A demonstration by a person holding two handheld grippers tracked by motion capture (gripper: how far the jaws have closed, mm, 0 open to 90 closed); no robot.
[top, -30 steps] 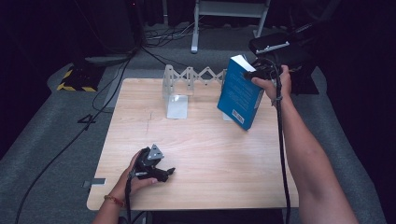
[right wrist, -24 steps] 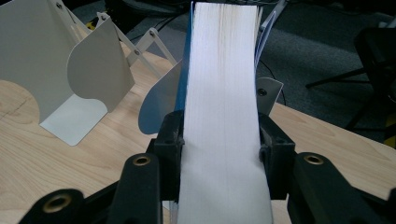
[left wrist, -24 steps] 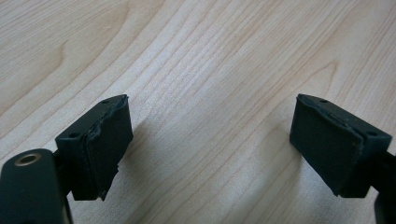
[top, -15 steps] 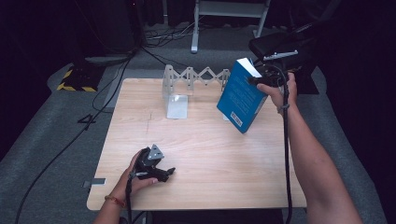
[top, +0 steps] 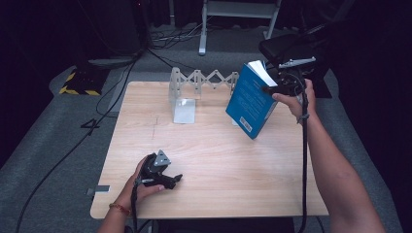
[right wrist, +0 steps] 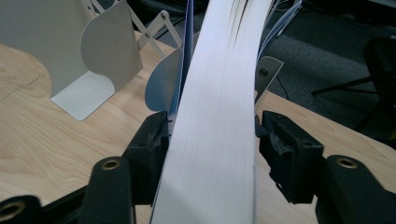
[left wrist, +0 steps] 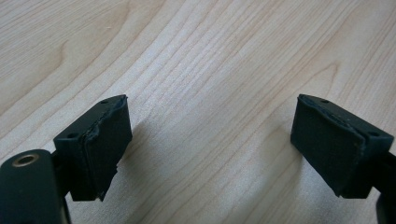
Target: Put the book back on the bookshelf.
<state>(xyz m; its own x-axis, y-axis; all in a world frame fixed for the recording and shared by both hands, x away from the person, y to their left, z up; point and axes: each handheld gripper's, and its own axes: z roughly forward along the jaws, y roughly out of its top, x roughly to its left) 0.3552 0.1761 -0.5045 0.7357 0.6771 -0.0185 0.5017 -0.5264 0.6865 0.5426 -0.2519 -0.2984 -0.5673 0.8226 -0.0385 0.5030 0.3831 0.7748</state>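
**Right gripper view: jaws easing off the book at the rack**

Right gripper view, centre of frame: my right gripper (right wrist: 212, 140) has its jaws either side of the blue book (right wrist: 219, 116), page edges facing me. They've just been opening; left pad looks to be touching the cover, right pad has a sliver of gap. I'd call it released, not gripped.

High view, upper right: book (top: 250, 99) is tilted, bottom corner on the table (top: 218, 160), top leaning toward my right hand (top: 294, 99), just right of the accordion bookend rack (top: 204, 80).

Left gripper (top: 163, 175) sits lower left on the table, jaws wide, nothing between them.

My read: step in hand is standing the book in the rack. Don't open further while it leans; it'll likely flop. Better to re-pinch, bring it upright against a divider (right wrist: 109, 46), then let go slowly and back straight out.
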